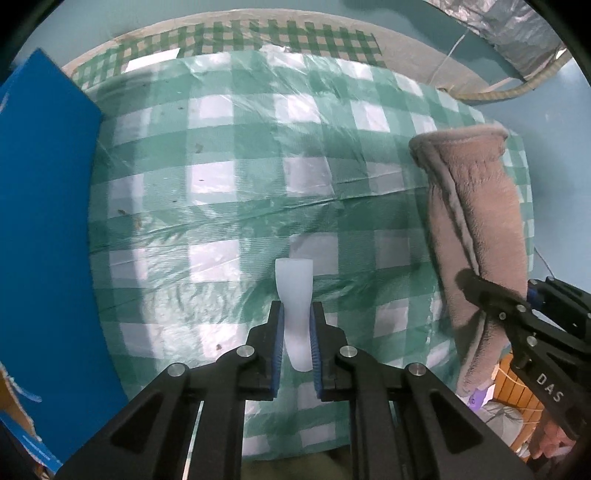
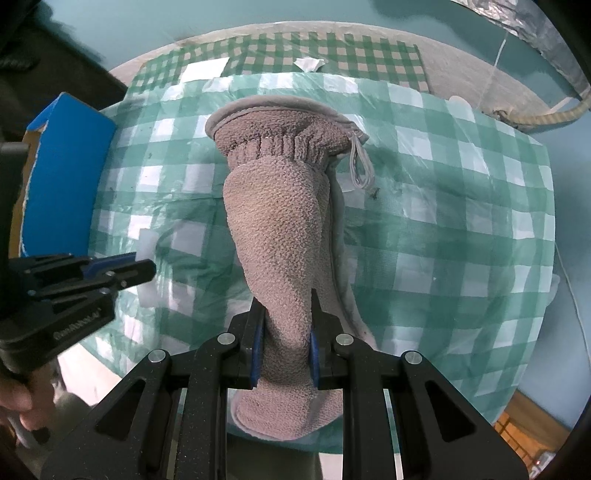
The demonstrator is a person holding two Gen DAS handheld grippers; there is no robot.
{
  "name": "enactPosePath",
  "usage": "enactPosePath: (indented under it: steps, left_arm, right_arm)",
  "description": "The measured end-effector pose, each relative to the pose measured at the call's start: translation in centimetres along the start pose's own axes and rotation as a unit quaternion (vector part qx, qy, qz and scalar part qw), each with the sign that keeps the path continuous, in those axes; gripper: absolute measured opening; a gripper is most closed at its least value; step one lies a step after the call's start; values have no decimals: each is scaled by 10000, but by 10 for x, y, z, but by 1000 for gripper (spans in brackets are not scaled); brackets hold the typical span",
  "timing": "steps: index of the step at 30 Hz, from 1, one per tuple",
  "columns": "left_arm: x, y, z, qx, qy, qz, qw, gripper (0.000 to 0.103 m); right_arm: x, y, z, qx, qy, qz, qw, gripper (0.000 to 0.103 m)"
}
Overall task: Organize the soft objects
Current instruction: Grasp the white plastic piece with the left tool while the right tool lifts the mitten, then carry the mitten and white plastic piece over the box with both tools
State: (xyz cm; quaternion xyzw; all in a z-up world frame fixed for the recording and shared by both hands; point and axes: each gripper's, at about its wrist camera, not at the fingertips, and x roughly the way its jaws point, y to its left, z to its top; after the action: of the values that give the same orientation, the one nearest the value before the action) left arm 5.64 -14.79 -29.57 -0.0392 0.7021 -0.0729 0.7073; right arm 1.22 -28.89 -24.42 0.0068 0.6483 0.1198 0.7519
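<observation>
The left gripper (image 1: 298, 345) is closed on a pale, soft white piece (image 1: 295, 306) that sticks out ahead of its fingertips over the green checked tablecloth (image 1: 221, 206). The right gripper (image 2: 284, 350) pinches a grey towel mitt (image 2: 277, 229), which stretches forward from its fingers above the cloth, with a blue box (image 2: 70, 177) off to its left.

Two grippers are in view: the left gripper (image 1: 298, 334) and the right gripper (image 2: 284, 338), each with two black fingers carrying blue pads. One translucent white silicone piece (image 1: 295, 306) is counted. One grey-brown plush mitt (image 2: 280, 206) is counted, with one hanging loop (image 2: 360, 166) at its cuff. One green-and-white checked plastic tablecloth (image 1: 221, 192) covers the table, and one second, smaller-checked cloth (image 1: 258, 35) lies beyond it. One blue cardboard box (image 1: 44, 221) stands at the left. One silver foil duct (image 1: 517, 33) and one striped hose (image 1: 517, 86) run at the upper right.
</observation>
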Motion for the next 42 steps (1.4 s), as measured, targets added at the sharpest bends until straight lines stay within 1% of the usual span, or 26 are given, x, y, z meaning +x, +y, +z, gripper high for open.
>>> enactPosePath:
  steps: [6,11,14,17,21,26,32,38,42]
  left_arm:
    - [-22,22,-12,-192,-43,-124,9997,13]
    - [-45,35,-27,-153,-201,-50,9997,13]
    - [-58,35,-34,-170,-264,-65,9995,13]
    - [-74,40,-35,-118,-367,-20,9993,13]
    - [-88,36,-33,30,-485,109,9988,13]
    - [-100,35,-37,165,-605,122,9980,13]
    - [-119,43,-44,196,-755,164,9968,13]
    - [-136,56,-52,109,-899,183,9957,13]
    - [-145,71,-57,-40,-971,179,9951,13]
  right_arm:
    - [-14,7,0,-71,-134,15,9999,17]
    - [-25,16,1,-170,-185,-30,9997,17]
    - [-32,22,2,-221,-234,-32,9995,17]
    - [-41,30,2,-272,-296,-25,9992,17]
    - [-51,43,5,-346,-353,-21,9988,17]
    - [-61,60,8,-438,-456,10,9980,17]
    - [-69,79,12,-560,-527,72,9970,17]
    - [-74,105,16,-728,-582,150,9955,17]
    - [-78,124,18,-878,-623,222,9939,17]
